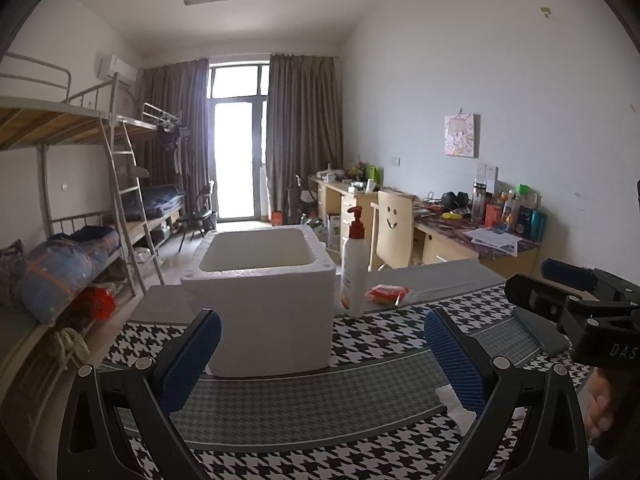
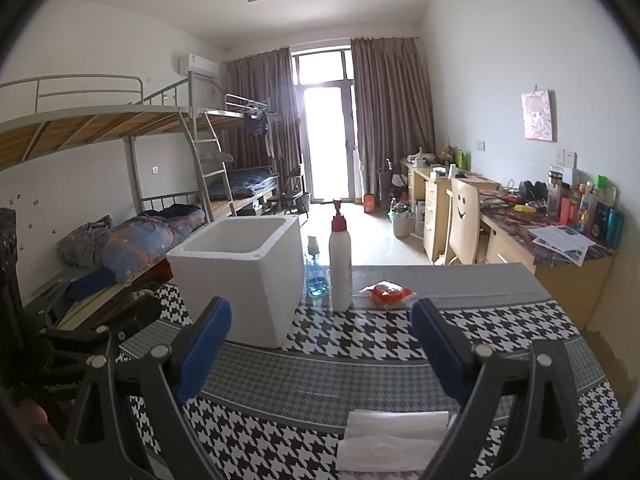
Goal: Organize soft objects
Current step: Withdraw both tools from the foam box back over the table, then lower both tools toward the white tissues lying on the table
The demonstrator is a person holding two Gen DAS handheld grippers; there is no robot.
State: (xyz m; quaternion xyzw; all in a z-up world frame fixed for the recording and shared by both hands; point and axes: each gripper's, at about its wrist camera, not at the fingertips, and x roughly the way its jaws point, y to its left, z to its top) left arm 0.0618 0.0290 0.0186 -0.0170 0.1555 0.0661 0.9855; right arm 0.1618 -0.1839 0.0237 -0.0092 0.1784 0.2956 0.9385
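A white foam box (image 1: 264, 300) (image 2: 240, 272) stands open-topped on the houndstooth table cloth (image 1: 320, 400) (image 2: 360, 360). Right of it stands a white pump bottle (image 1: 354, 272) (image 2: 340, 264) with a red pump. A red soft packet (image 1: 388, 294) (image 2: 388, 293) lies beside the bottle. A folded white tissue (image 2: 394, 440) (image 1: 456, 404) lies near the table's front edge, just under my right gripper. My left gripper (image 1: 322, 344) is open and empty, facing the box. My right gripper (image 2: 320, 336) is open and empty too; its body shows at the right of the left wrist view.
A blue glass bottle (image 2: 316, 268) stands behind the box and pump bottle. Bunk beds (image 1: 80, 200) with bedding run along the left wall. Desks (image 1: 480, 240) with clutter and a smiley-face chair (image 1: 394, 232) line the right wall. A hand (image 1: 600, 408) holds the right gripper.
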